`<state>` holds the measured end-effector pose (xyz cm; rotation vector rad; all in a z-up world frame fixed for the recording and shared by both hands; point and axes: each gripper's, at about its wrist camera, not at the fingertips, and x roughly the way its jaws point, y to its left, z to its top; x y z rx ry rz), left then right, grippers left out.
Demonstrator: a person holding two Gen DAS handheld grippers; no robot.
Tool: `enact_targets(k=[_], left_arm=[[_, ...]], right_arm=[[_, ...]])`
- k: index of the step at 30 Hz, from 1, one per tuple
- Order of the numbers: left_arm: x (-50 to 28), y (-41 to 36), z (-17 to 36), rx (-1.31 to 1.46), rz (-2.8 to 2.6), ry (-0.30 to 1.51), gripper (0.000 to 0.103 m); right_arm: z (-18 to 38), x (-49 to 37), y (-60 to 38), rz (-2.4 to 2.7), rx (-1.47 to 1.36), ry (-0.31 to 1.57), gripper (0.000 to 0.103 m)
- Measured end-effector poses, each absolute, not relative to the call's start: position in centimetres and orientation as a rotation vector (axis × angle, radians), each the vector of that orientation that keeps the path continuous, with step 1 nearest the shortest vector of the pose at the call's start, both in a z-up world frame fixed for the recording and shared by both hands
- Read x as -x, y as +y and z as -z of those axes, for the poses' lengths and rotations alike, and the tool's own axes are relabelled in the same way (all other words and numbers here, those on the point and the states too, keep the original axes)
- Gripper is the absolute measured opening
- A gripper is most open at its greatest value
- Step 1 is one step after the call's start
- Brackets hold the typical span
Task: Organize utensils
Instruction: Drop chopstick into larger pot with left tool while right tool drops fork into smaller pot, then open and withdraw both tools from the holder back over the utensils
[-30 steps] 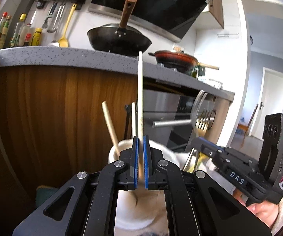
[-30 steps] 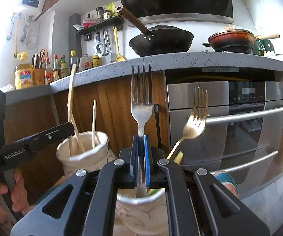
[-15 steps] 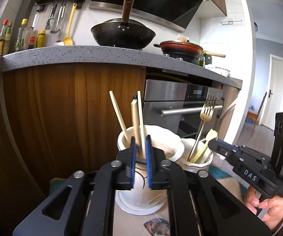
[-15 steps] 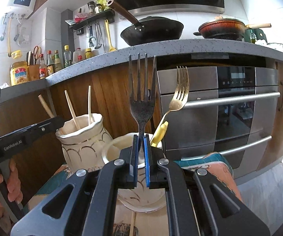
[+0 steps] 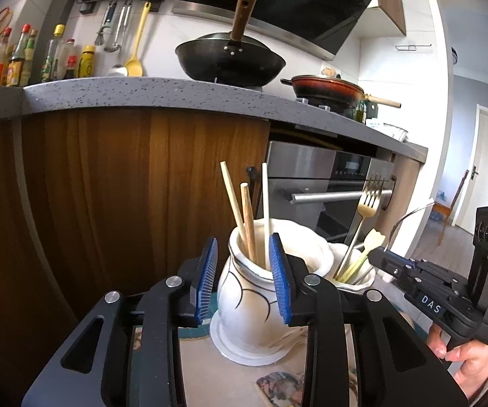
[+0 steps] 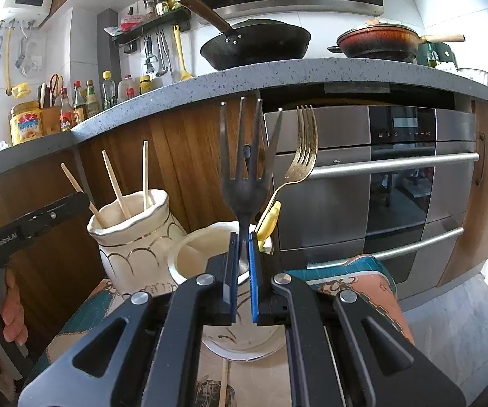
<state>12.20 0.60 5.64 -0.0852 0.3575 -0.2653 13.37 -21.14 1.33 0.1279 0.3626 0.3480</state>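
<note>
My left gripper [image 5: 244, 278] is open and empty just in front of a tall white vase [image 5: 257, 308] that holds three chopsticks [image 5: 249, 224]. My right gripper [image 6: 242, 271] is shut on a dark steel fork [image 6: 245, 166], tines up, over a lower white pot [image 6: 206, 254]. That pot holds a gold fork [image 6: 299, 156] and a yellow-handled utensil [image 6: 269, 218]. The vase with chopsticks also shows in the right wrist view [image 6: 132, 237]. The pot and gold fork show in the left wrist view [image 5: 367, 207], with the right gripper [image 5: 423, 285] beside them.
Both holders stand on a patterned cloth [image 6: 359, 281] on a low surface before wooden cabinets [image 5: 108, 186] and an oven [image 6: 396, 176]. A loose chopstick [image 6: 223, 383] lies on the cloth near me. The grey counter [image 5: 162, 96] carries a wok and pan.
My left gripper let go of the chopstick in the vase, opened and pulled back. My right gripper lowered the steel fork toward the lower pot, still gripping it.
</note>
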Motion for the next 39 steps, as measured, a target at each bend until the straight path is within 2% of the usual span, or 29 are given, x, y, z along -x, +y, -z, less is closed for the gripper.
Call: enact_targets(k=[11, 13, 15, 17, 23, 28, 33, 39], left_arm=[[-11.9, 1.4, -5.4, 0.093, 0.249, 0.379, 0.039], [-11.7, 1.5, -5.5, 0.096, 0.247, 0.379, 0.042], [-11.5, 1.6, -5.6, 0.094, 0.247, 0.379, 0.044], [-11.2, 1.7, -5.6, 0.09, 0.244, 0.381, 0.045], [-10.4, 1.9, -5.2, 0.075, 0.233, 0.416, 0.055], [-9.2, 2.0, -4.2, 0.047, 0.206, 0.464, 0.075], [-7.5, 1.9, -3.1, 0.01, 0.192, 0.524, 0.09], [-5.5, 1.5, -1.7, -0.027, 0.186, 0.603, 0.095]], right_arm=[[-1.5, -13.9, -21.7, -0.341, -0.166, 0.395, 0.008], [-1.7, -13.7, -21.8, -0.339, -0.165, 0.392, 0.015], [-1.9, -13.5, -22.0, -0.339, -0.169, 0.386, 0.031], [-2.0, -13.4, -22.2, -0.337, -0.17, 0.388, 0.032], [-1.7, -12.6, -23.1, -0.345, -0.185, 0.442, 0.054], [-1.3, -10.7, -23.4, -0.346, -0.141, 0.476, 0.075], [-0.8, -8.8, -23.7, -0.354, -0.12, 0.518, 0.097], [-0.1, -7.0, -22.6, -0.383, -0.05, 0.561, 0.098]])
